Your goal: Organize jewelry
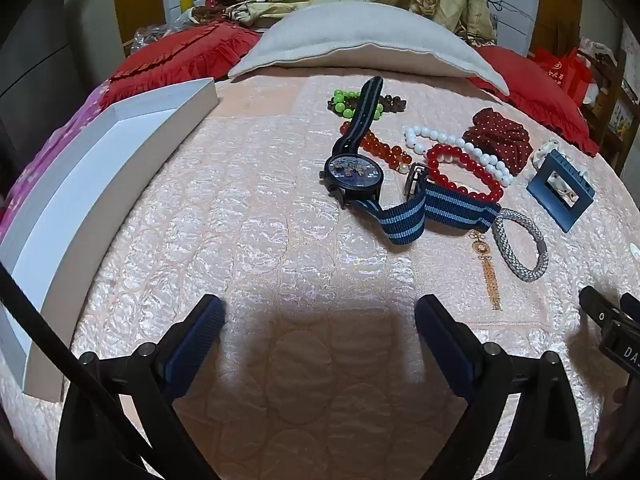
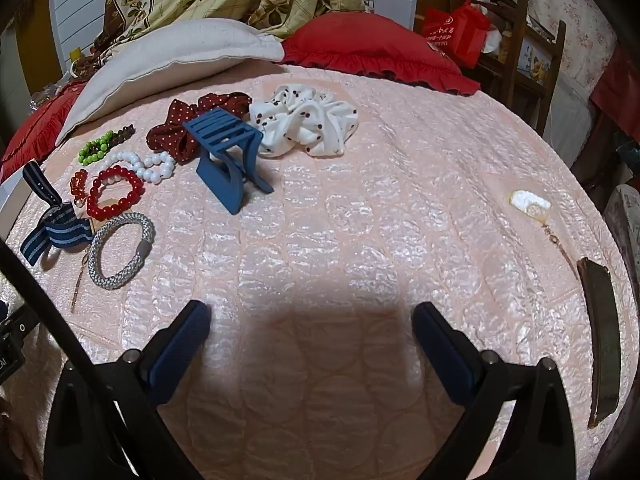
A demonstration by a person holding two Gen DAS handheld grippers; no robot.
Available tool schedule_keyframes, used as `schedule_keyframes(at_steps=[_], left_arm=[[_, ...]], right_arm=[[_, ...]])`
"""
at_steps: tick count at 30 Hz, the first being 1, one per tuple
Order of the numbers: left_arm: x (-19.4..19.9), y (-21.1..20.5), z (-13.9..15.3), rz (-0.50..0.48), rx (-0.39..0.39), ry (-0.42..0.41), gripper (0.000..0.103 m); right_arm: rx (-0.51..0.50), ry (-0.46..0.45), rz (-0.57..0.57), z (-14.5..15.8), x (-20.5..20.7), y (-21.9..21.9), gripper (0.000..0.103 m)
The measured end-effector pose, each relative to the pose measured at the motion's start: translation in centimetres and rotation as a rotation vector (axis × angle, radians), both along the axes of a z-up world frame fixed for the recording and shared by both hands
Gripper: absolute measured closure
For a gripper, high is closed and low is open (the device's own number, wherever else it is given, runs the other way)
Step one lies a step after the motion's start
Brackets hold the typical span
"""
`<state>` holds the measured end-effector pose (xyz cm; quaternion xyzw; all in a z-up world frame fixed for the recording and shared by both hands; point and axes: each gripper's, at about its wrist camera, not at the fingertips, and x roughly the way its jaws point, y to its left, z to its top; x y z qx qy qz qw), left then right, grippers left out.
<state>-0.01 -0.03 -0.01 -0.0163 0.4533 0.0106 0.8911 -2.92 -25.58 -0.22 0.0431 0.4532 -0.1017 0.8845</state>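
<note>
Both claws hung spread wide and empty over the bed: left claw [image 1: 320, 320], right claw [image 2: 311, 322], blue ribbed pads, nothing between them. Under each lay bare pink quilted bedspread [image 1: 248, 216], glossy with a puffed circle pattern, so plenty of open room near the front edge. A white shallow box [image 1: 80, 184], rigid and straight-walled, ran along the bed's left edge. The jewelry sat clustered mid-bed, ahead-right of the left claw: a dark watch [image 1: 354, 176] with a blue striped fabric strap looping over a red bead bracelet [image 1: 464, 172]; a white bead bracelet [image 1: 460, 148] just behind it; an orange bead strand [image 1: 384, 150]; green and brown beads [image 1: 348, 104] under the strap's far end; a silver woven bangle [image 1: 520, 244] beside a gold tassel earring [image 1: 490, 276]. A blue plastic hair claw clip [image 2: 228, 160] stood tilted in front of a maroon dotted scrunchie [image 2: 180, 132] and a white spotted scrunchie [image 2: 308, 124]. Well apart at right lay a small white piece [image 2: 530, 204] and a dark flat object [image 2: 604, 340] near the edge. A grey pillow [image 1: 360, 48] and red ruffled cushions [image 1: 180, 56] blocked the far side.
</note>
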Motion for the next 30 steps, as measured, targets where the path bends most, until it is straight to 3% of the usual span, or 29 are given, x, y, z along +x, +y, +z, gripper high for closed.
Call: schedule_keyframes(at_steps=[7, 9, 12, 17, 22, 26, 30], left_arm=[[-0.8, 0.1, 0.3, -0.023, 0.018, 0.017, 0.03], [-1.7, 0.7, 0.6, -0.023, 0.014, 0.029, 0.047], [-3.2, 1.8, 1.5, -0.017, 0.005, 0.059, 0.058], [-6.2, 4.6, 4.4, 0.018, 0.034, -0.006, 0.058], [-8.3, 10.3, 6.7, 0.074, 0.07, -0.098, 0.058], [-8.0, 15.1, 6.1, 0.139, 0.111, -0.065, 0.058], [-7.6, 18.4, 5.0, 0.137, 0.095, -0.029, 0.058]], right_arm=[[0.004, -0.002, 0.001, 0.0, 0.0, 0.0, 0.0], [0.006, 0.0, 0.007, 0.0, 0.0, 0.0, 0.0], [0.008, 0.012, 0.021, 0.1, -0.3, 0.1, 0.0], [0.004, 0.009, 0.031, 0.4, -4.4, 0.7, 0.001], [0.035, -0.047, -0.03, 1.1, -7.7, 0.8, 0.012], [0.071, -0.041, -0.044, 1.3, -9.2, 0.7, 0.016], [0.133, -0.033, 0.001, 1.6, -10.0, 1.6, 0.016]])
